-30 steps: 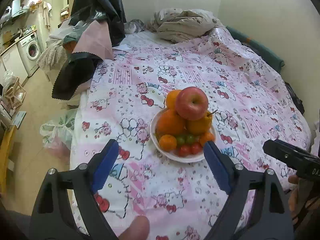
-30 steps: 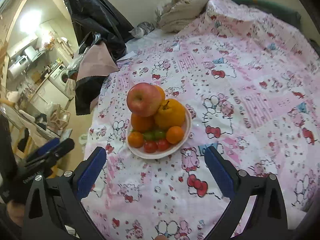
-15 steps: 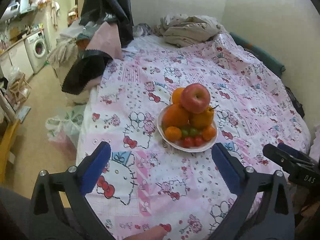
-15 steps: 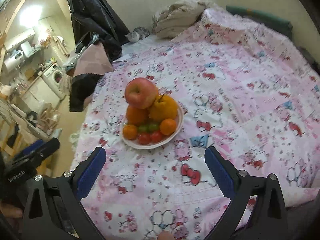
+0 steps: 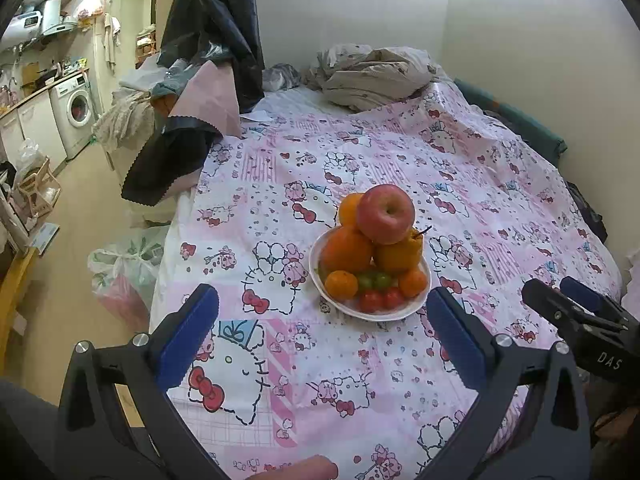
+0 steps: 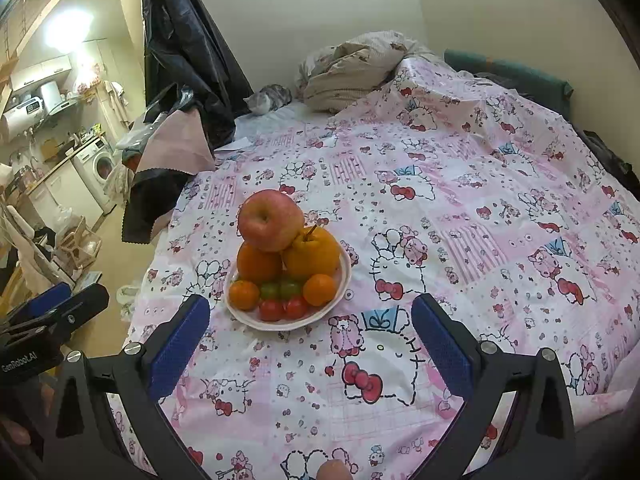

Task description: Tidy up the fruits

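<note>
**Fruit stacked on the plate, both tongs wide and empty**

Nearest, the left tongs (image 5: 322, 318) and right tongs (image 6: 310, 322) hang over the near edge of the bed (image 6: 500, 216), each spread wide and holding nothing. Just beyond them, toward the bed's left edge, stands the plate (image 5: 404, 312). At its front lie two tomatoes (image 5: 380, 300), behind them two green grapes (image 5: 374, 280), flanked by two small tangerines (image 5: 341, 285). Further back, larger oranges (image 5: 347, 249) carry an apple (image 5: 385, 214) on top. No fruit shows loose on the bed.

This fits either a finished pile with the tongs drawn off, or a heap awaiting sorting; the pictures do not settle which. Any grip on the pile would call for care: the apple rests on round fruit and could roll if its supports shift. Crumpled bedding (image 5: 372, 76) lies at the far edge.
</note>
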`<action>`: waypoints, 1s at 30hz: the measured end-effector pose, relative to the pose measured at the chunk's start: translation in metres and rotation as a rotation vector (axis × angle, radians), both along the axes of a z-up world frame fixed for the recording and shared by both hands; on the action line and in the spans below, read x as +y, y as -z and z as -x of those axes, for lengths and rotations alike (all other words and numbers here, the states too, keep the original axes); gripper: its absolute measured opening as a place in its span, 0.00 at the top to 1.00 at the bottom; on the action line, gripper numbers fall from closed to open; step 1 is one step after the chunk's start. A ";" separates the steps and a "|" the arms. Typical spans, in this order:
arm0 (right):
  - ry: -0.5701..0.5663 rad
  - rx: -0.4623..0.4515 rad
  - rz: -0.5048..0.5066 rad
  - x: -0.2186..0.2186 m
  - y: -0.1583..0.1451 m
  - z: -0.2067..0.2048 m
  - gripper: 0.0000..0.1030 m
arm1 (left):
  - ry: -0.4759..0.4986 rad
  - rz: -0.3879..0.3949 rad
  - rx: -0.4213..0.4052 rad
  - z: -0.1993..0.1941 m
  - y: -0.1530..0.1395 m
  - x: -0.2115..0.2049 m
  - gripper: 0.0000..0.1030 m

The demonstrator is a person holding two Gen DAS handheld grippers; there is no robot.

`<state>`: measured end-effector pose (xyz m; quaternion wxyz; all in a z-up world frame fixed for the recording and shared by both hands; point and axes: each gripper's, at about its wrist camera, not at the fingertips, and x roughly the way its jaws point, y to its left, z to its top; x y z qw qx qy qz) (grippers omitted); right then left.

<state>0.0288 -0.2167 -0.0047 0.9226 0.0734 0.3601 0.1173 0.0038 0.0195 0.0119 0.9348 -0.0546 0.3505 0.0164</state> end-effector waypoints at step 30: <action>-0.006 -0.015 0.044 0.005 0.002 0.001 0.00 | 0.022 0.003 0.016 0.000 0.005 -0.007 0.00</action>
